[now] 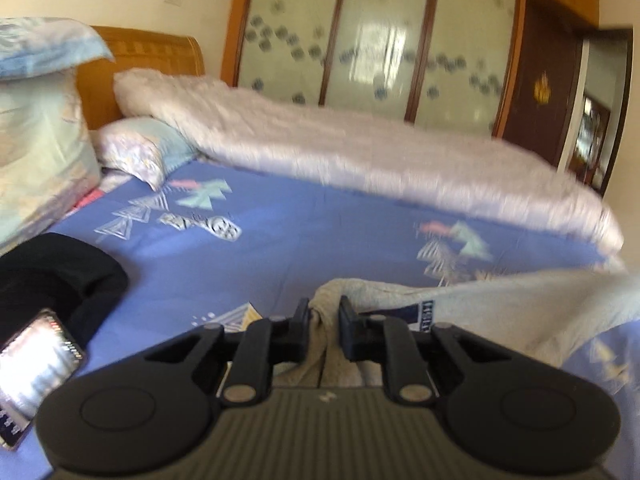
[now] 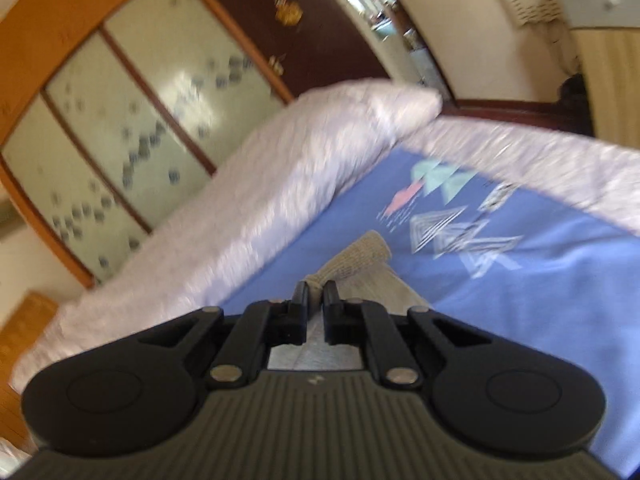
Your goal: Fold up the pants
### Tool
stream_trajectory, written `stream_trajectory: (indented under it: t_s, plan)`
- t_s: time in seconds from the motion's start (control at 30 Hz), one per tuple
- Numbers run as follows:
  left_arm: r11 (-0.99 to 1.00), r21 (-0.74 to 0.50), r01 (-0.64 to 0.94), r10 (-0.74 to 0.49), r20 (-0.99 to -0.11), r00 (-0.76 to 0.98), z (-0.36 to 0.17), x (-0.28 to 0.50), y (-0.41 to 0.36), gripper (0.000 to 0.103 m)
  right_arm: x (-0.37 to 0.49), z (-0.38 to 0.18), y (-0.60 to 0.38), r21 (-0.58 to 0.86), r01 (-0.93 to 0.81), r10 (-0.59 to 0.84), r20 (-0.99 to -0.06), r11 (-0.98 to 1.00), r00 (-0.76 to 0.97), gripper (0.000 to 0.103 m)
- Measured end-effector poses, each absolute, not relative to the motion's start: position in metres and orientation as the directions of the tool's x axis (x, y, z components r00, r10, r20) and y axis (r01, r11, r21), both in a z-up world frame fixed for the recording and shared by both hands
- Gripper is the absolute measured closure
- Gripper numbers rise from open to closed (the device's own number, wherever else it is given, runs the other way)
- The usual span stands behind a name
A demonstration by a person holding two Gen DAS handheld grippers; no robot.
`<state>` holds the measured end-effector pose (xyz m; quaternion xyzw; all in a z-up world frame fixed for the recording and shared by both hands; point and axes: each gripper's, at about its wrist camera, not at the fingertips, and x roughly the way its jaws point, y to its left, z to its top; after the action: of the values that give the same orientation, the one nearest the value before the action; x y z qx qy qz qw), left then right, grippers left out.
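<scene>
The light grey pants (image 1: 500, 312) lie on the blue patterned bed sheet (image 1: 320, 232) and stretch to the right in the left wrist view. My left gripper (image 1: 325, 308) is shut on a bunched edge of the pants and holds it a little above the sheet. In the right wrist view my right gripper (image 2: 316, 294) is shut on another part of the pants (image 2: 360, 260). A ribbed cuff (image 2: 370, 250) sticks out past its fingertips. Both views are blurred by motion.
A rolled white quilt (image 1: 360, 148) runs along the far side of the bed. Pillows (image 1: 40, 120) are stacked at the left by the wooden headboard. A black garment (image 1: 60, 276) and a phone (image 1: 36, 368) lie at the near left. A wardrobe (image 1: 380, 40) stands behind.
</scene>
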<state>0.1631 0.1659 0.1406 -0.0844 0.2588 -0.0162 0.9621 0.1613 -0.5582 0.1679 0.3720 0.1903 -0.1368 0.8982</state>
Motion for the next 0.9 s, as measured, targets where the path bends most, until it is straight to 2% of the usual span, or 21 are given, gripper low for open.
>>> stream_trajectory:
  t_s: [0.1, 0.27, 0.4, 0.5, 0.57, 0.63, 0.67, 0.7, 0.73, 0.8, 0.83, 0.9]
  plan:
    - [0.972, -0.233, 0.013, -0.121, -0.457, 0.881, 0.156, 0.143, 0.177, 0.089, 0.095, 0.201, -0.567, 0.639, 0.39, -0.13, -0.414, 0.663, 0.901, 0.094]
    - [0.975, -0.217, 0.056, -0.152, -0.453, 0.879, 0.16, 0.138, 0.172, 0.089, 0.039, 0.22, -0.567, 0.631, 0.416, -0.162, -0.42, 0.655, 0.893, 0.094]
    - [0.978, -0.188, 0.085, -0.173, -0.519, 0.837, 0.14, 0.172, 0.154, 0.089, 0.054, 0.193, -0.575, 0.569, 0.487, -0.192, -0.5, 0.662, 0.845, 0.093]
    - [0.983, -0.154, 0.096, -0.171, -0.609, 0.774, 0.106, 0.215, 0.135, 0.088, 0.09, 0.141, -0.583, 0.51, 0.558, -0.206, -0.59, 0.654, 0.78, 0.093]
    - [0.99, -0.125, 0.067, -0.135, -0.678, 0.723, 0.076, 0.249, 0.123, 0.079, 0.13, 0.1, -0.594, 0.47, 0.605, -0.202, -0.658, 0.643, 0.726, 0.088]
    - [0.998, -0.061, 0.023, -0.06, -0.729, 0.681, 0.046, 0.276, 0.113, 0.075, 0.166, 0.06, -0.596, 0.422, 0.611, -0.206, -0.686, 0.67, 0.698, 0.086]
    - [1.0, -0.029, 0.006, -0.026, -0.747, 0.665, 0.035, 0.286, 0.109, 0.072, 0.181, 0.045, -0.597, 0.379, 0.626, -0.234, -0.697, 0.681, 0.677, 0.077]
    - [1.0, -0.006, -0.003, -0.003, -0.754, 0.656, 0.027, 0.29, 0.106, 0.07, 0.19, 0.033, -0.597, 0.349, 0.653, -0.265, -0.71, 0.672, 0.652, 0.072]
    - [1.0, 0.005, -0.012, 0.012, -0.753, 0.658, 0.026, 0.292, 0.105, 0.067, 0.194, 0.026, -0.599, 0.357, 0.67, -0.276, -0.71, 0.651, 0.648, 0.071]
    - [1.0, -0.004, -0.015, 0.007, -0.732, 0.681, 0.034, 0.283, 0.109, 0.063, 0.19, 0.022, -0.603, 0.456, 0.626, -0.214, -0.674, 0.632, 0.707, 0.071]
    - [1.0, -0.001, -0.013, 0.009, -0.712, 0.702, 0.042, 0.274, 0.111, 0.057, 0.185, 0.024, -0.602, 0.484, 0.594, -0.183, -0.656, 0.643, 0.732, 0.071]
    - [1.0, 0.016, -0.022, 0.027, -0.685, 0.728, 0.053, 0.258, 0.117, 0.053, 0.173, 0.035, -0.593, 0.478, 0.538, -0.149, -0.636, 0.695, 0.757, 0.071]
